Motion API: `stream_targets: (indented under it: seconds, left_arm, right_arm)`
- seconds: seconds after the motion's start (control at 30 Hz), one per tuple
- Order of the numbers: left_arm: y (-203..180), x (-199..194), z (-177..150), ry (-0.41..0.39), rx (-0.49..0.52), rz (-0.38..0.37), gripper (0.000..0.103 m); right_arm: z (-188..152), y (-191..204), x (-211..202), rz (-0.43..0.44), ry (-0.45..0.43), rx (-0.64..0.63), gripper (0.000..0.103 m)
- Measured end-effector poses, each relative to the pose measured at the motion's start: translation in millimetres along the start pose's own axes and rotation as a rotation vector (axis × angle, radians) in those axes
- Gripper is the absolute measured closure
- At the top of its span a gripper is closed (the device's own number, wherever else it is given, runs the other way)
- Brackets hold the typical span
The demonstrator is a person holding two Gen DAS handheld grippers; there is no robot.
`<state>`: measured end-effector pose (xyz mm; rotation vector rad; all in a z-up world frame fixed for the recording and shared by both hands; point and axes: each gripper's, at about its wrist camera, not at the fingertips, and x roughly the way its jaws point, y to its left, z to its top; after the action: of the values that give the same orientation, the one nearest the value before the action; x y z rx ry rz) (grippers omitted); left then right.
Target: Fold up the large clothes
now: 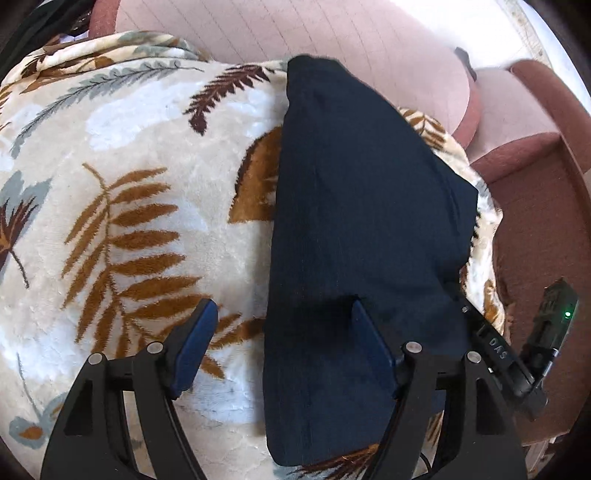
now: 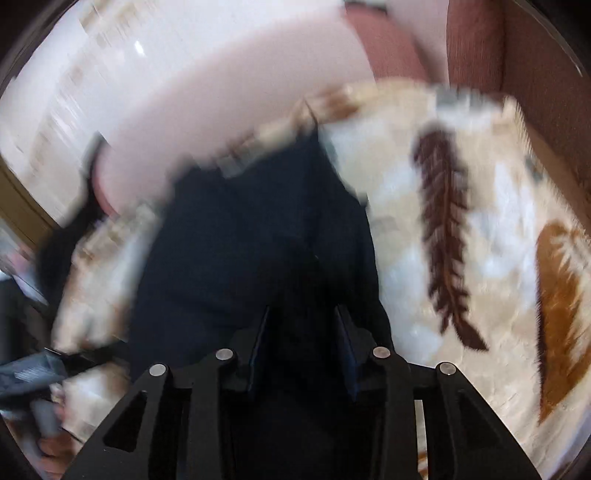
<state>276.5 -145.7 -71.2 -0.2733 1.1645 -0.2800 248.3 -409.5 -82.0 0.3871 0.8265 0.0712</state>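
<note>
A dark navy garment lies folded into a long strip on a cream blanket with a leaf print. My left gripper stands open and wide over the strip's near left edge, with its right finger above the cloth and its left finger above the blanket. In the blurred right wrist view the same garment fills the middle. My right gripper hovers over it with its jaws apart and only dark cloth showing behind the gap. The right gripper's black housing, with a green light, shows at the garment's right edge.
The blanket covers a pink and maroon sofa whose backrest rises behind the garment. At the lower left of the right wrist view, a hand holds a grey handle. Bright floor lies beyond the sofa.
</note>
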Motion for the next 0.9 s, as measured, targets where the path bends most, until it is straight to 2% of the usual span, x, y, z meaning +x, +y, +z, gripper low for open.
stream_targets:
  seconds: [0.13,0.23,0.37,0.47,0.53,0.57,0.67,0.83,0.9]
  left_arm:
    - [-1.2,-1.3,-0.8,-0.015,0.020,0.012,0.028]
    - [0.0,-1.7,-0.3,-0.012,0.015,0.006,0.028]
    - [1.5,-4.8,5.0,-0.015,0.022,0.007,0.028]
    - [13.6,-5.3,13.9,0.003,-0.037,-0.099,0.028]
    - [30.3,1.6,23.1,0.049,-0.131,-0.218,0.028]
    - [34.8,6.0,25.9,0.069,-0.157,-0.251,0.028]
    - [41.1,20.9,32.0,0.104,-0.200,-0.281,0.028]
    - [26.3,46.1,35.1,0.169,-0.202,-0.369,0.028]
    - [16.0,49.5,35.1,0.170,-0.174,-0.357,0.021]
  right_arm:
    - [9.0,-9.8,-30.5,0.054,-0.065,0.079,0.062]
    - [16.5,-18.8,-42.4,0.055,-0.087,0.124,0.037]
    - [27.4,-19.8,-39.5,0.070,-0.066,0.136,0.033]
    - [32.6,-24.8,-29.4,0.087,-0.036,0.154,0.030]
    - [32.1,-32.1,-24.0,0.116,-0.026,0.193,0.030]
    - [33.2,-36.6,-20.5,0.131,-0.031,0.217,0.029]
    - [36.9,-42.8,-3.9,0.167,-0.001,0.239,0.019]
    - [37.0,-38.3,36.8,0.337,0.133,0.253,0.019]
    - [35.0,-31.1,42.9,0.335,0.131,0.207,0.016]
